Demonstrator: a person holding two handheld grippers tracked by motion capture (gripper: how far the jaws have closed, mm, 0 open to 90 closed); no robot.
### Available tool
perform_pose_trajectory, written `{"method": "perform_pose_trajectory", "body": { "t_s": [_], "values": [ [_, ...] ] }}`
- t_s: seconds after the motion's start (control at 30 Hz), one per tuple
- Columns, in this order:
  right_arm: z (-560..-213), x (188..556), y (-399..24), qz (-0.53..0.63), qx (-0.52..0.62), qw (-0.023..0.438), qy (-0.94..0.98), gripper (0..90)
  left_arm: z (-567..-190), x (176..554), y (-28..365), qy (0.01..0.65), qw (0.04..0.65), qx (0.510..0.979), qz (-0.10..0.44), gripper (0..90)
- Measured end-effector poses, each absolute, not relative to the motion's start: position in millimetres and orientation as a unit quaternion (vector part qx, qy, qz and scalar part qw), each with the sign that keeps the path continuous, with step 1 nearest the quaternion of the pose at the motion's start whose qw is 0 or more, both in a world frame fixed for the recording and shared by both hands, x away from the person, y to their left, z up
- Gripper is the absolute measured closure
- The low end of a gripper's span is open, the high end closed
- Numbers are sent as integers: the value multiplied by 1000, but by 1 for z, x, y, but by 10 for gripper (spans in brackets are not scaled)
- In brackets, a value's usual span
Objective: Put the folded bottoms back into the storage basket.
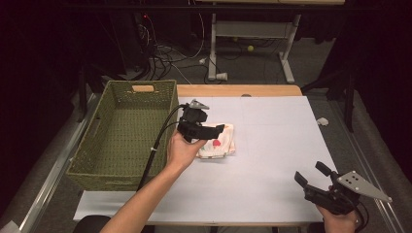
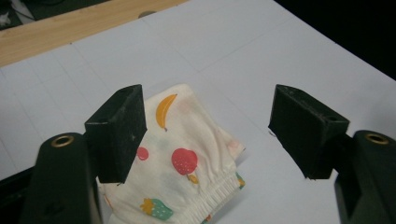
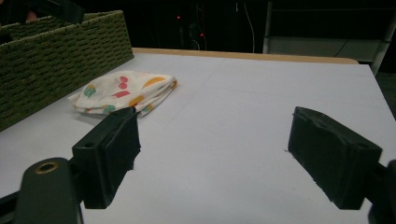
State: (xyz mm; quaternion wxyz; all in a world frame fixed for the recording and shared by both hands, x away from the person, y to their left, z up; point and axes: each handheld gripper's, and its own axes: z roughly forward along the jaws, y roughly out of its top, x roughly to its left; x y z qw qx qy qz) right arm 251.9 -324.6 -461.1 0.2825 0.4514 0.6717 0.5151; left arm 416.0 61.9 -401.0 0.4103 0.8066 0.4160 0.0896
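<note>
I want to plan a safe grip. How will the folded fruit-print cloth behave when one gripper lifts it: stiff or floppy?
The folded cloth looks soft and thin, so it will probably droop and partly unfold when lifted. Its gathered elastic edge suggests it stretches. It seems light, and unlikely to slip from the left gripper's open jaws once pinched.

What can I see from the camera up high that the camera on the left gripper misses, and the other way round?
From the high view alone: the green woven basket left of the cloth, the person's forearm, the right gripper resting open near the table's right corner, and the floor and desk legs beyond.

From the left gripper view alone: the cloth's print close up, a banana, a red apple and a strawberry, plus its gathered elastic edge.

Both show the folded cloth on the white table, the wooden strip along the far edge, and the left gripper, its jaws wide open above the cloth.
</note>
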Motion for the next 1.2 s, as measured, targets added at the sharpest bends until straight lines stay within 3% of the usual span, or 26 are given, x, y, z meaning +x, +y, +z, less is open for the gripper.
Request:
{"method": "perform_pose_trajectory", "body": {
  "t_s": [1.2],
  "values": [
    [-462,254,-322,511,441,274,685,174,-475,491,65,538,275,796,41,224]
  ]
}}
